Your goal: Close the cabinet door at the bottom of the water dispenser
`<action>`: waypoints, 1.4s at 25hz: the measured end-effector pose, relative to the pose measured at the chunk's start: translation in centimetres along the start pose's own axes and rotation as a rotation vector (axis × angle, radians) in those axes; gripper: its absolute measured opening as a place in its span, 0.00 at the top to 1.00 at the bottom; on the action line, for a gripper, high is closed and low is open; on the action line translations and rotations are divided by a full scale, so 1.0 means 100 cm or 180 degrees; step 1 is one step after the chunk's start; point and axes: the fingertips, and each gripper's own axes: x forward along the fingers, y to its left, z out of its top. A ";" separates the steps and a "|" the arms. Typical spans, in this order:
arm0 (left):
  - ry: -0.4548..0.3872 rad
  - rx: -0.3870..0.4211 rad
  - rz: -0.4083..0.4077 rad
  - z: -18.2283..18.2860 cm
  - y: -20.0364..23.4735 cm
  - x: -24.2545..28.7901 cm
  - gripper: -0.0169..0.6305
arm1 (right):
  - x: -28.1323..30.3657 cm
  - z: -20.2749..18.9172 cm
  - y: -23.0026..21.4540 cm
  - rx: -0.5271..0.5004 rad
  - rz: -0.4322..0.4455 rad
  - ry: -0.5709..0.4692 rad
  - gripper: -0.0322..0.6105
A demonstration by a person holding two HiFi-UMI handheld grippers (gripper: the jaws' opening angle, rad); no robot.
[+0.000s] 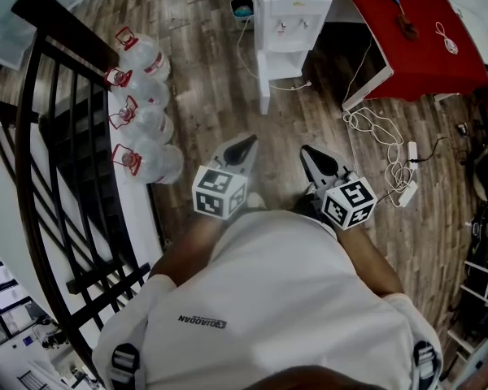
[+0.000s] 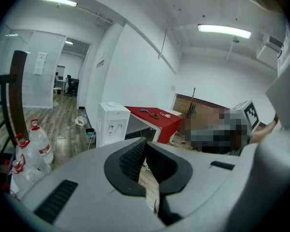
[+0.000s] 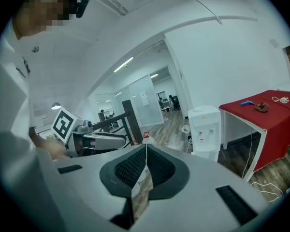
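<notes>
Left tongs: held low before the person's torso, pointing forward, jaws clenched on nothing.
Right tongs: near the left pair, level with it, likewise clenched and empty.
Floor: wood planks; water bottles line the black railing at left.
Water dispenser: well ahead, white, its cabinet door swung outward.
Tabletop: red, right of the dispenser.

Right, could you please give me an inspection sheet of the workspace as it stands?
Surface: wood plank floor.
Job's things: white water dispenser ahead; a white panel juts from its base, likely the open door.
Clutter: four water bottles beside the railing; small bin by the dispenser.
Grippers: left gripper and right gripper both shut, empty, short of the dispenser.
Cables: loose cords and a power strip on the floor.
Surroundings: red table.
</notes>
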 end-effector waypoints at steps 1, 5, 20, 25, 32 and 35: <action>0.0005 -0.0007 0.0003 0.000 0.001 0.001 0.98 | 0.000 0.000 -0.001 0.0006 -0.0005 0.0008 0.92; 0.0004 -0.0023 0.0031 0.001 0.001 0.007 0.98 | 0.000 0.001 -0.010 0.0021 -0.0014 0.0016 0.92; -0.0031 -0.0110 0.0301 0.018 -0.025 0.061 0.98 | -0.006 0.025 -0.075 -0.0118 0.0313 0.0080 0.92; -0.0079 -0.0161 0.0435 0.029 -0.046 0.094 0.98 | -0.016 0.039 -0.114 -0.0157 0.0467 0.0067 0.91; -0.0131 -0.0212 0.0751 0.034 -0.073 0.126 0.98 | -0.030 0.040 -0.158 -0.0201 0.0728 0.0135 0.91; -0.0109 -0.0264 0.0896 0.031 -0.083 0.135 0.98 | -0.035 0.041 -0.175 -0.0192 0.0826 0.0176 0.92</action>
